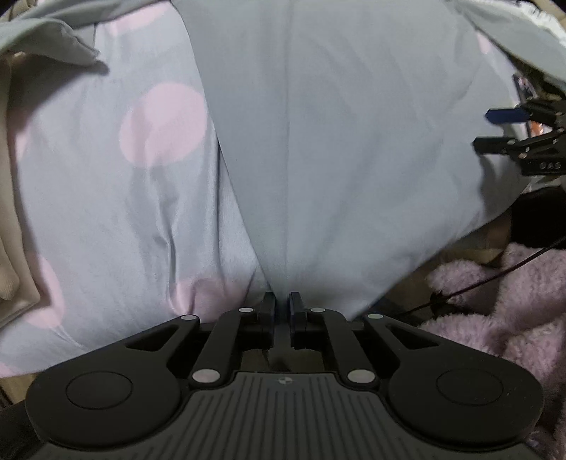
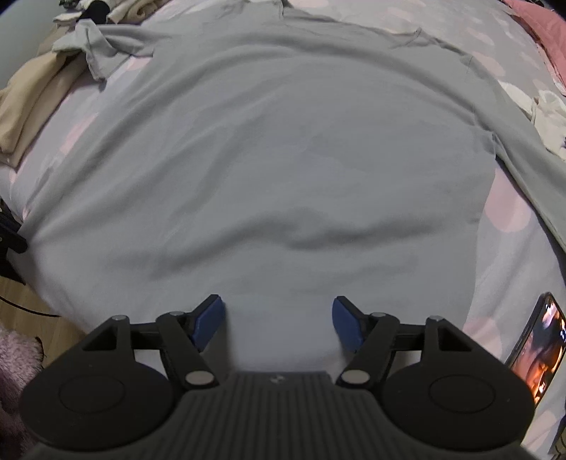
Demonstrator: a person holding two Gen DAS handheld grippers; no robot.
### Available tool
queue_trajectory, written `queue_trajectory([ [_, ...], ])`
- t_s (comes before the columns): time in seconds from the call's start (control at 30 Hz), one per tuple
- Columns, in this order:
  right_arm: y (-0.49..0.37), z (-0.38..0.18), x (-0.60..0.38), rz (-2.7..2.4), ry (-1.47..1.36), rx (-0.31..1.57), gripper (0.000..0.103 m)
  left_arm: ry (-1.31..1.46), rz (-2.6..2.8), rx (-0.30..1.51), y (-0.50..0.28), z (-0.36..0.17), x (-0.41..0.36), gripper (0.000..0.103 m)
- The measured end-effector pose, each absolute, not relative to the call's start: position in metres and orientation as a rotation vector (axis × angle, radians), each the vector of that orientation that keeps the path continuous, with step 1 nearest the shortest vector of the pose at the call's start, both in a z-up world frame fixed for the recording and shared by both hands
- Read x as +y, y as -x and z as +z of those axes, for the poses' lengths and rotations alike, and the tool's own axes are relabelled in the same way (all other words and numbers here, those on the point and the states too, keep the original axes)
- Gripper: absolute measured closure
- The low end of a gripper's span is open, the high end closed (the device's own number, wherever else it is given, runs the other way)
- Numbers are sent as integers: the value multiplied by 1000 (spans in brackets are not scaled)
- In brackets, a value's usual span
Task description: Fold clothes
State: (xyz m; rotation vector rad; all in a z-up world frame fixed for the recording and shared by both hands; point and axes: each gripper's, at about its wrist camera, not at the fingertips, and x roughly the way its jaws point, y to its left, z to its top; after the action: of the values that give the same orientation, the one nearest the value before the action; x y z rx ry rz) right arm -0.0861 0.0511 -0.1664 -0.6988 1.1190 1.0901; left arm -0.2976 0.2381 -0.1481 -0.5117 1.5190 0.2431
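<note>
A grey T-shirt lies spread flat on a bed sheet that is grey with pink dots. In the right wrist view my right gripper is open, and its blue fingertips hover over the shirt's near edge with only flat cloth between them. In the left wrist view my left gripper is shut on a fold of the grey T-shirt at its near edge, and the cloth runs up and away from the jaws. The right gripper also shows open at the right edge of that view.
A beige garment lies bunched at the bed's left. White clothes and a pink-red blanket sit at the right. A phone with a lit screen rests on the sheet near right. Fluffy pink fabric lies by the wooden floor.
</note>
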Motion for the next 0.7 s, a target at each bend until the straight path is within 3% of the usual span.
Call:
queue_trajectory([
  [0.13,87,-165,52,1093,699,1108,31,528,253,1503,298,-137,249,89],
  [0.7,76,-149,93,1068,649,1074,31,522,505,1198,283,-82,328,86],
])
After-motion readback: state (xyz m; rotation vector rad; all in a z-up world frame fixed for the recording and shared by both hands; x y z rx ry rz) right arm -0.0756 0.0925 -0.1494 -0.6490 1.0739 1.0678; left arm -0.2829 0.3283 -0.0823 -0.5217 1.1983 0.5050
